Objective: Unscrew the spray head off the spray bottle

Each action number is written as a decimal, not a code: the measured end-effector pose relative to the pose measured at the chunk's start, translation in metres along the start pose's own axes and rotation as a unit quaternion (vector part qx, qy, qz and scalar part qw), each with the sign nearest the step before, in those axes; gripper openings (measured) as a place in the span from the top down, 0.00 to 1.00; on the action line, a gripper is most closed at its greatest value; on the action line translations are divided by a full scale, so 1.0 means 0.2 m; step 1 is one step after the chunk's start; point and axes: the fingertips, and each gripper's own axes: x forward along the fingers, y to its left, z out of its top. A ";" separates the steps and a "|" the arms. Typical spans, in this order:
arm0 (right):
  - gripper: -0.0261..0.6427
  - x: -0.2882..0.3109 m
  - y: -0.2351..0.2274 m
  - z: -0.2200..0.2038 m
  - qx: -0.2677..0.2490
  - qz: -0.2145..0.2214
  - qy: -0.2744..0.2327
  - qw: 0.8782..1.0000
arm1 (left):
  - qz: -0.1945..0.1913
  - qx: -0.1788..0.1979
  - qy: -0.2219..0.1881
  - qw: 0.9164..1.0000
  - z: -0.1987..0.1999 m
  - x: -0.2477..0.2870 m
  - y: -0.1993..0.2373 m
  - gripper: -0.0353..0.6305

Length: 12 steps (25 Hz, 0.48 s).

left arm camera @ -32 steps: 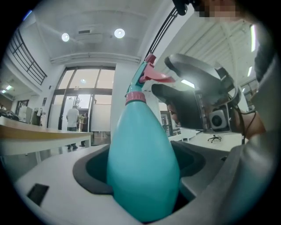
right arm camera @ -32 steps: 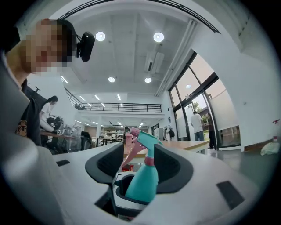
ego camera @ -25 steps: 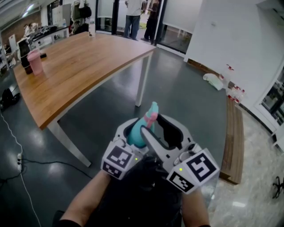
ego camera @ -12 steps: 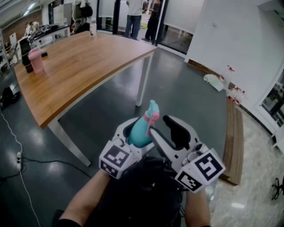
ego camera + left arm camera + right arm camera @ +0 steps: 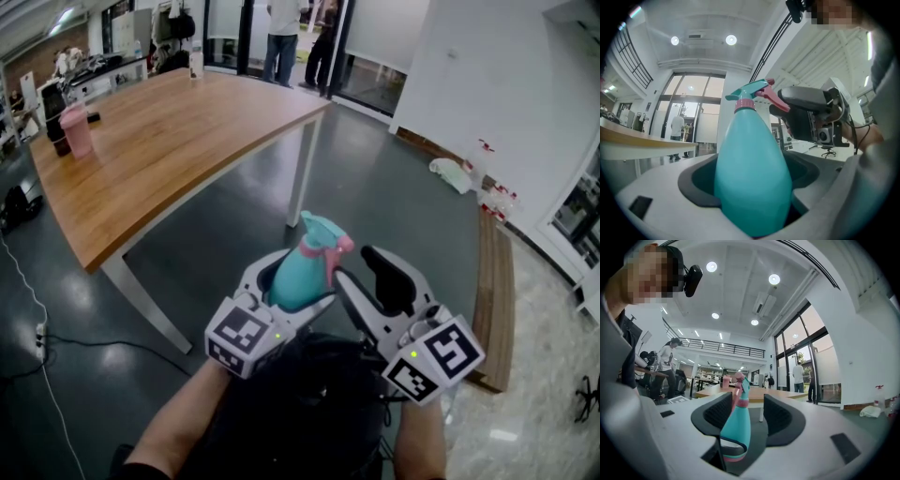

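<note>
Grey floor (image 5: 394, 197), left gripper (image 5: 289, 281) gripping spray bottle (image 5: 305, 267), right gripper (image 5: 361, 267) withdrawn

Wooden table (image 5: 178, 141), pink cup perhaps (image 5: 75, 131), two people (image 5: 279, 42)

The head view looks steeply down on the spray bottle (image 5: 302, 272) from close above, with a wooden table (image 5: 159, 141) beyond it. The left gripper view sits right under the bottle and looks up along it – the right gripper (image 5: 356, 264) shows just past it. The right gripper view faces the bottle level, from just beside it. All three share the bottle and the table.
</note>
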 end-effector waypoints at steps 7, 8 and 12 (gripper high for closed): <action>0.65 -0.04 -0.08 -0.01 0.002 -0.025 0.001 1.000 | 0.005 0.002 -0.010 1.000 0.03 -0.01 0.00 0.32; 0.65 -0.05 -0.08 0.01 0.003 -0.026 -0.004 1.000 | 0.009 0.004 -0.009 1.000 0.03 -0.01 0.00 0.32; 0.70 -0.06 0.04 0.10 -0.002 0.000 -0.035 0.999 | 0.021 0.015 -0.002 1.000 0.03 0.00 0.02 0.32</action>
